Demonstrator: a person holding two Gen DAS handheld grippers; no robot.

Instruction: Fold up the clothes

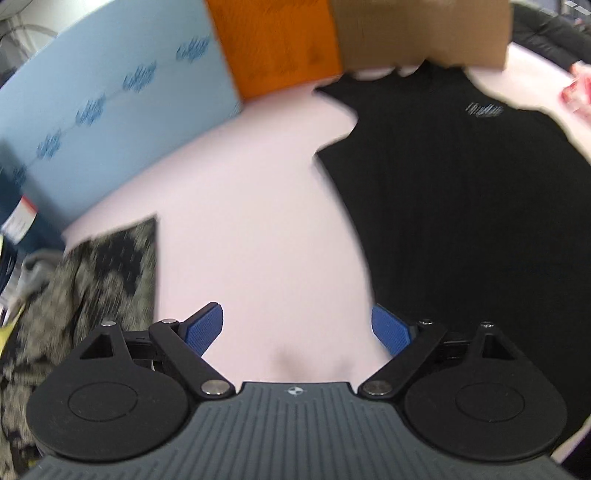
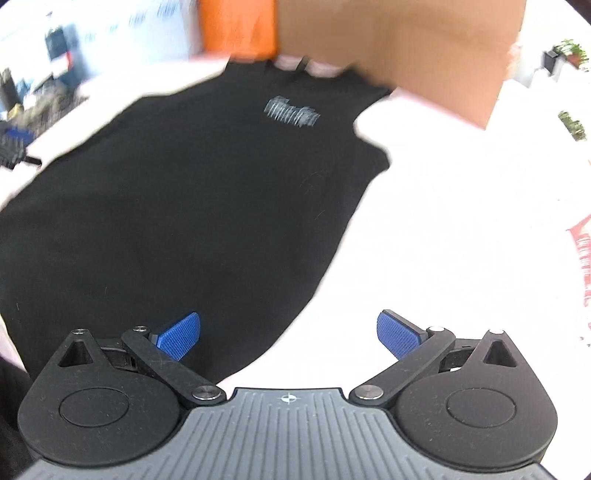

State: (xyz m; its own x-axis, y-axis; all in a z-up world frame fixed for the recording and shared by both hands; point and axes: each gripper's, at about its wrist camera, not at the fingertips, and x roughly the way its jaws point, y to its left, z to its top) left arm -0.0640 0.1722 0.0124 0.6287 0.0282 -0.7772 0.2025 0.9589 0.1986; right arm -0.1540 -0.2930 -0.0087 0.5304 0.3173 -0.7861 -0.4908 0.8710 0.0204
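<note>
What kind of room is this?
Probably an office or lab used for folding practice: a black shirt lies flat on a pale table, with cardboard boxes behind and a desk partition beside.

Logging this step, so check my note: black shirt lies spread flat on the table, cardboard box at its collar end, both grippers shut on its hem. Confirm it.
Not quite. Both views show open jaws with nothing between them: the left gripper and right gripper grip nothing. The black shirt does lie flat on the table, the cardboard box at its collar end.

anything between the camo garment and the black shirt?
No: bare pink table separates the camo garment from the black shirt, seen in the left wrist view.
</note>
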